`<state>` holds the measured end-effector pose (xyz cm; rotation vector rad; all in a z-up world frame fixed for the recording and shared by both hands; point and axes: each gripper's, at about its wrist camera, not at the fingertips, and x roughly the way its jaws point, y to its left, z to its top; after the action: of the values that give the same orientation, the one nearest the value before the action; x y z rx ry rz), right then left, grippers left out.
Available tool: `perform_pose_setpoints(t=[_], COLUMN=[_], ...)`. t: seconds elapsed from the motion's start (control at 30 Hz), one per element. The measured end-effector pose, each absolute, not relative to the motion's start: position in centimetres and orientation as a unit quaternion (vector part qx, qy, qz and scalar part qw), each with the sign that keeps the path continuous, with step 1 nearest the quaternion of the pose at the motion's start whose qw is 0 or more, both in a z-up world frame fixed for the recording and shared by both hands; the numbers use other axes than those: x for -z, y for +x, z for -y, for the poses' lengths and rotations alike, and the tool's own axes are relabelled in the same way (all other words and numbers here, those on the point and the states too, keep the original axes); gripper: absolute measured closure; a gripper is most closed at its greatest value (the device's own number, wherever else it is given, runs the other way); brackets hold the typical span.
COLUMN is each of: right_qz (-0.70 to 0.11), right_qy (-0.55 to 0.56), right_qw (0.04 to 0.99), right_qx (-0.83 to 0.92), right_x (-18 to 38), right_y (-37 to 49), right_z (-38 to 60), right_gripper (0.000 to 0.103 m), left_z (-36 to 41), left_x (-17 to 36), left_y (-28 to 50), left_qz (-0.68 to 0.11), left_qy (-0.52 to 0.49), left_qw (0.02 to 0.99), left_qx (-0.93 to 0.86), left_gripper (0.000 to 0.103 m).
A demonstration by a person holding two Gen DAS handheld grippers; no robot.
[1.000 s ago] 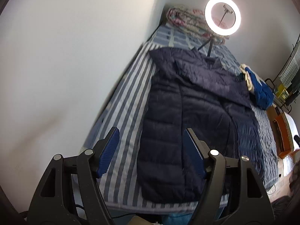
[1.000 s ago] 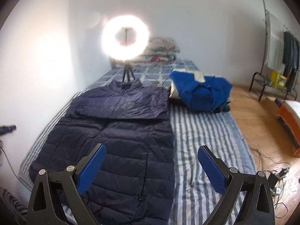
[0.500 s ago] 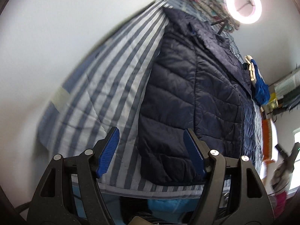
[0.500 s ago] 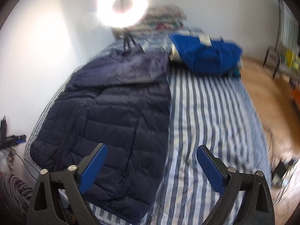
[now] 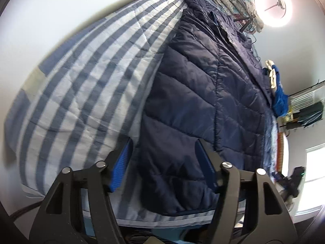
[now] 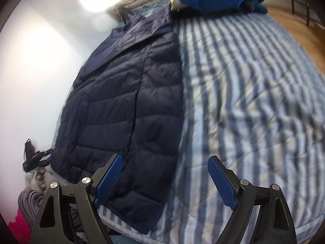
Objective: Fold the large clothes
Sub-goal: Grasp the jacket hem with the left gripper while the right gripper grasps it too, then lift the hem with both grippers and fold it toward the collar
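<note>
We see a navy quilted puffer jacket [image 5: 199,93] flat on the blue-and-white striped bed [image 5: 85,77], our left gripper [image 5: 162,162] and right gripper [image 6: 162,174] over its near hem, jaws apart, just been closing, pads not pressing it.

We find no lettering, label, brand or number that we can read in either view.
</note>
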<state>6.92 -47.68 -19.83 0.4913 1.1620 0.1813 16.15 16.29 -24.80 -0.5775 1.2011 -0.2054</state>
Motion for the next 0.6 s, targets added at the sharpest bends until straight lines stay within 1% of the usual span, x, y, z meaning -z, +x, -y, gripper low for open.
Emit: perform_pose_setpoints(t=[0.03,0.07,0.1,0.17,0.2,0.27,0.3,0.33,0.37,0.4,0.43,0.47,0.5,0.57,0.6], right_qz=[-0.547,-0.552,-0.557,-0.564,-0.566,-0.570,-0.571,-0.573,-0.576,-0.578,-0.578,-0.577,-0.575,-0.567,-0.563], right_qy=[0.235,0.239,0.242,0.243,0.243,0.243,0.241,0.237,0.232,0.228,0.226,0.228,0.230,0.235,0.238], right_qw=[0.798,0.792,0.787,0.780,0.777,0.773,0.772,0.771,0.771,0.771,0.771,0.772,0.772,0.777,0.779], right_qx=[-0.095,-0.105,-0.111,-0.124,-0.128,-0.138,-0.141,-0.142,-0.143,-0.143,-0.141,-0.141,-0.141,-0.140,-0.139], right_x=[20.2,20.7,21.0,21.7,21.8,22.2,22.2,22.2,22.2,22.1,22.0,21.7,21.5,20.5,20.1], right_y=[6.9,6.9,6.9,7.0,7.0,7.2,7.4,7.5,7.7,7.8,7.9,8.0,8.1,8.3,8.4], right_z=[47.3,47.0,46.7,45.9,45.6,44.9,44.6,44.3,43.9,43.7,43.6,43.6,43.8,44.2,44.4], right_gripper=[0.019,0.025,0.028,0.032,0.033,0.036,0.039,0.042,0.052,0.064,0.068,0.075,0.085,0.094,0.096], left_z=[-16.1,-15.9,-15.5,-15.0,-14.7,-14.1,-13.7,-13.3,-13.2,-13.0,-12.9,-12.9,-12.9,-12.9,-12.9], left_x=[24.8,24.8,24.8,24.8,24.9,25.0,25.0,24.9,24.8,24.6,24.3,24.0,23.5,22.4,21.9], left_y=[16.2,16.3,16.4,16.6,16.7,16.8,17.0,17.1,17.1,17.2,17.2,17.3,17.3,17.3,17.3], left_qz=[-0.556,-0.557,-0.559,-0.561,-0.564,-0.569,-0.571,-0.573,-0.573,-0.572,-0.569,-0.565,-0.557,-0.543,-0.537], left_qy=[-0.268,-0.267,-0.263,-0.264,-0.265,-0.260,-0.253,-0.244,-0.239,-0.233,-0.232,-0.233,-0.235,-0.237,-0.240], left_qw=[0.781,0.780,0.779,0.775,0.771,0.769,0.770,0.771,0.772,0.776,0.778,0.780,0.784,0.792,0.794], left_qx=[0.100,0.104,0.108,0.119,0.127,0.132,0.134,0.135,0.133,0.130,0.132,0.135,0.140,0.148,0.151], left_gripper=[0.041,0.044,0.047,0.051,0.056,0.058,0.065,0.078,0.082,0.088,0.091,0.092,0.094,0.095,0.095])
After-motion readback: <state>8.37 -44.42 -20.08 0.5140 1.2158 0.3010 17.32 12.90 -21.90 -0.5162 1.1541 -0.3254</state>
